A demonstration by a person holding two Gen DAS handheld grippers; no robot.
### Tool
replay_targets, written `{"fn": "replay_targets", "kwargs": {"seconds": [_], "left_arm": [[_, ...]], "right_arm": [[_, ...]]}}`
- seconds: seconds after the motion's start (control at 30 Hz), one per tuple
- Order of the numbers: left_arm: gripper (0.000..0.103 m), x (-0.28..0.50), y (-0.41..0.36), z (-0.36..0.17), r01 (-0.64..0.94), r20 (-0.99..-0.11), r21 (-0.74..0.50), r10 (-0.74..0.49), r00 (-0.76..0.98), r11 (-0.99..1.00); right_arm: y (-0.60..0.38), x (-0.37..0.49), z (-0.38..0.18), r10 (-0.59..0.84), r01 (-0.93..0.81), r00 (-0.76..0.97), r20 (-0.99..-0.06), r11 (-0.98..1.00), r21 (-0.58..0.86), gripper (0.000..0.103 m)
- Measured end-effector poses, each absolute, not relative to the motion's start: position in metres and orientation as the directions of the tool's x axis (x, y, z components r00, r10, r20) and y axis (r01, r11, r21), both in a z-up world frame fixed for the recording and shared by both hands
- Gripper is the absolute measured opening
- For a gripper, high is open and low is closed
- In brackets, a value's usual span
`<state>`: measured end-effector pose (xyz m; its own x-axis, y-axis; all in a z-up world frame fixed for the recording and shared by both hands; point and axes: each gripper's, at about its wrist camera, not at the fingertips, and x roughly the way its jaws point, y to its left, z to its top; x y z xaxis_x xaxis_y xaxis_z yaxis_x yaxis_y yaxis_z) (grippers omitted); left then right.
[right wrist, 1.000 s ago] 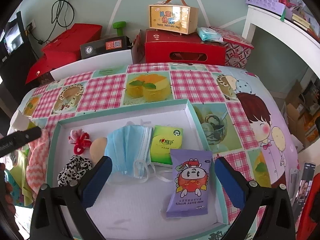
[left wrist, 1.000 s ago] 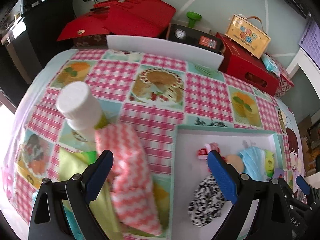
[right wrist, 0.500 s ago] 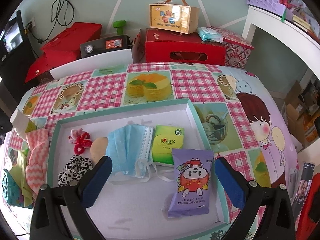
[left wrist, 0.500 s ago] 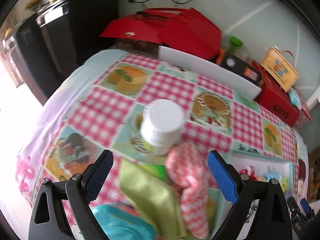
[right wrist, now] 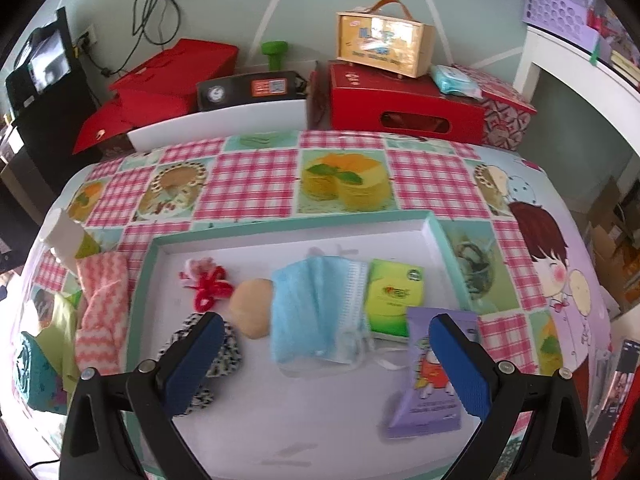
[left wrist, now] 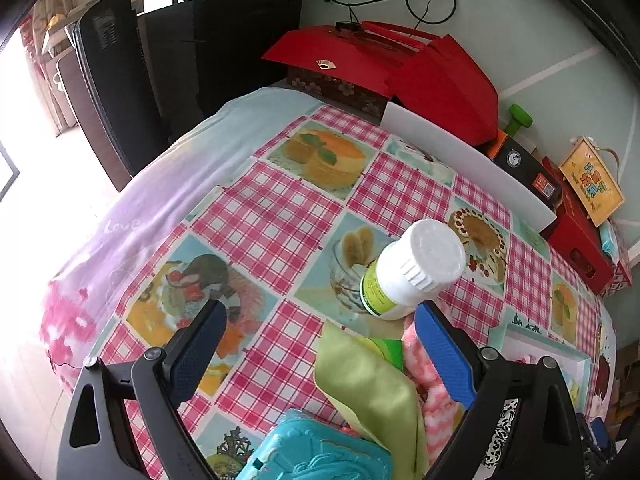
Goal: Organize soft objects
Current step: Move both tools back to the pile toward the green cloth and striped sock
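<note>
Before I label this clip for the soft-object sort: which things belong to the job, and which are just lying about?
Job:
tray
blue face mask
purple wipes pack
green tissue pack
red hair tie
pink zigzag cloth
green cloth

Lying about:
white-capped bottle
red boxes
green dumbbell

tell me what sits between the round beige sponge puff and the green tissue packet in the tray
The folded blue face mask lies between the beige puff and the green tissue packet, overlapping both; the right wrist view shows it.

Pink-and-white zigzag cloth (right wrist: 102, 312), light-blue mask (right wrist: 316, 312), purple wipes pack (right wrist: 430, 376) (cartoon print), pink-checked tablecloth (left wrist: 272, 216).
</note>
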<state>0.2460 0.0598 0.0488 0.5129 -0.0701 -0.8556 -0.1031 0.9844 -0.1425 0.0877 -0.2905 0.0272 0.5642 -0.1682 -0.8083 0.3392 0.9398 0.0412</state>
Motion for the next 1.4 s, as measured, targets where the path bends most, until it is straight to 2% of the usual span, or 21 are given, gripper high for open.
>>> {"fn": "replay_targets", "kwargs": {"seconds": [0.17, 0.3, 0.57, 0.87, 1.17, 1.23, 1.3, 1.4], "left_arm": [[0.095, 0.246, 0.071, 0.047, -0.121, -0.860, -0.148, -0.068, 0.505, 0.981], [0.095, 0.243, 0.086, 0.045, -0.155, -0.863, -0.159, -0.061, 0.501, 0.975], [0.095, 0.243, 0.110, 0.034, -0.210, -0.877, -0.194, -0.074, 0.474, 0.958], [0.095, 0.248, 0.102, 0.020, -0.171, -0.896, -0.221, -0.131, 0.424, 0.960], [0.095, 0.252, 0.080, 0.010, -0.102, -0.898, -0.269, -0.211, 0.385, 0.958], [0.095, 0.252, 0.076, 0.010, -0.086, -0.898, -0.273, -0.222, 0.380, 0.958], [0.095, 0.252, 0.072, 0.010, -0.076, -0.899, -0.272, -0.225, 0.376, 0.959], [0.095, 0.253, 0.067, 0.009, -0.064, -0.902, -0.267, -0.226, 0.369, 0.962]], "right_arm": [[-0.261, 0.103, 0.030, -0.124, 0.272, 0.588, -0.799, 0.961, 0.051, 0.103], [-0.231, 0.114, 0.031, -0.021, 0.165, 0.619, -0.785, 0.981, 0.104, 0.103], [-0.177, 0.129, 0.026, 0.098, 0.006, 0.621, -0.778, 0.992, 0.129, 0.103], [-0.143, 0.142, 0.020, 0.196, -0.096, 0.634, -0.748, 0.980, 0.176, 0.103], [-0.124, 0.150, 0.003, 0.250, -0.175, 0.574, -0.780, 0.968, 0.181, 0.076], [-0.121, 0.151, 0.000, 0.262, -0.189, 0.556, -0.789, 0.964, 0.186, 0.065], [-0.120, 0.151, -0.005, 0.267, -0.203, 0.534, -0.802, 0.962, 0.185, 0.058], [-0.117, 0.146, -0.009, 0.285, -0.228, 0.505, -0.815, 0.954, 0.192, 0.058]]}}
